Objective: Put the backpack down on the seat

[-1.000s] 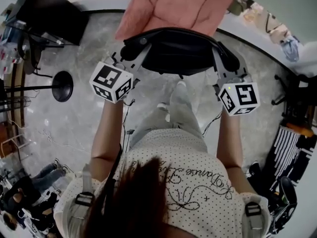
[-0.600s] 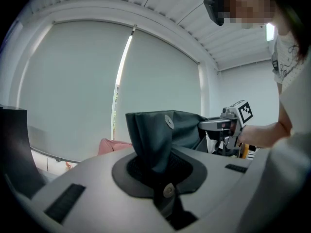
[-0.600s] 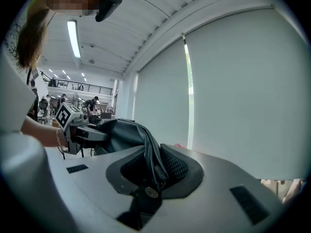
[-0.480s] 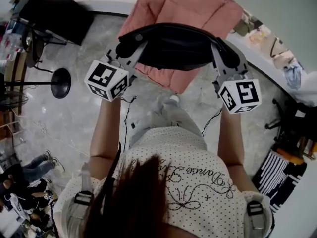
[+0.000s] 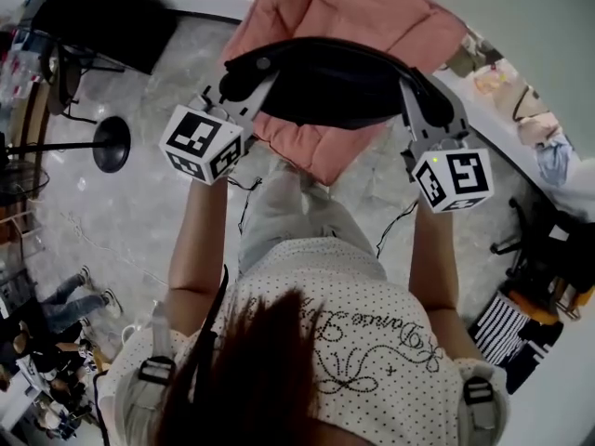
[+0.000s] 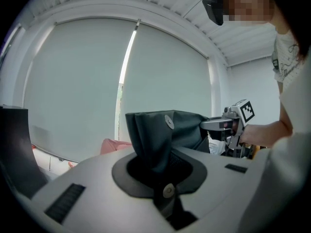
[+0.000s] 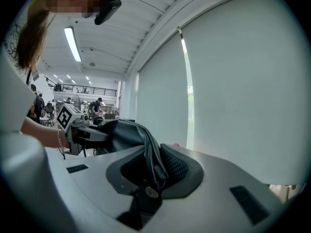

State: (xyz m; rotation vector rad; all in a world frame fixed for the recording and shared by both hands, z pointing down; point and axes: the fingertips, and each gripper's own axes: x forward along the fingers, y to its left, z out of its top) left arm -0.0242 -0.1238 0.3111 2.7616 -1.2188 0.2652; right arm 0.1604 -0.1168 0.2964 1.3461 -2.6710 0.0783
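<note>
Backpack [image 5: 330, 86], black and slack, is held up over the pink seat [image 5: 363, 12] and is not yet rested on it. One end is clenched in the left hand-held gripper [image 6: 155, 161], the other in the right hand-held gripper [image 7: 153, 166]. With both ends gripped, the load is kept level and spread, so that it can be lowered flat.

the seat [image 5: 363, 17] ahead of me shows a bare pink top, free to come down on. grey floor [image 5: 167, 221] lies open on my left, out to a black stand base [image 5: 112, 144] and a dark desk [image 5: 102, 17]. a cluttered ledge [image 5: 507, 77] crowds my right.
</note>
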